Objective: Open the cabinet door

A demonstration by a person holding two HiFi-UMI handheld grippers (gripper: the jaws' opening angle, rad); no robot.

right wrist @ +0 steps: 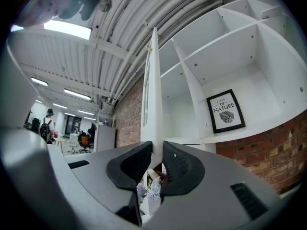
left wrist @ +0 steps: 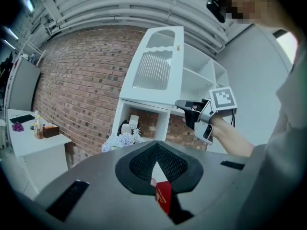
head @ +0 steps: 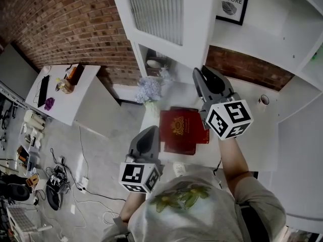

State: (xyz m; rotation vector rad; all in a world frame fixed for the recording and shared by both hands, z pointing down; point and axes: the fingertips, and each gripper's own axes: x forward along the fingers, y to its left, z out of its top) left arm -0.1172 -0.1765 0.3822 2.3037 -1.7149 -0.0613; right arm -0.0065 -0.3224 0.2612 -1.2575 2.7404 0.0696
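One cabinet door, white with a ribbed panel, stands swung out from the white cabinet at twelve o'clock in the head view. Two grippers are in play. The right gripper, just right of centre in the head view, reaches up to the door's lower edge. In the right gripper view the door runs edge-on straight up from the gripper, and its two fingers are clenched on that lower edge. In the left gripper view, the right gripper meets the door's bottom corner at three o'clock.

The left gripper hangs low at six o'clock in the head view, well apart from the door. In its own view its fingers meet at the tips and grasp nothing. Each gripper carries one marker cube, two in all.

One framed print sits on a cabinet shelf at one o'clock. On the white desk under the cabinet lie one red book, near centre, and one bunch of pale blue flowers at eleven o'clock of it. One cup stands at three o'clock. A second desk with small items is at nine o'clock, along the brick wall.
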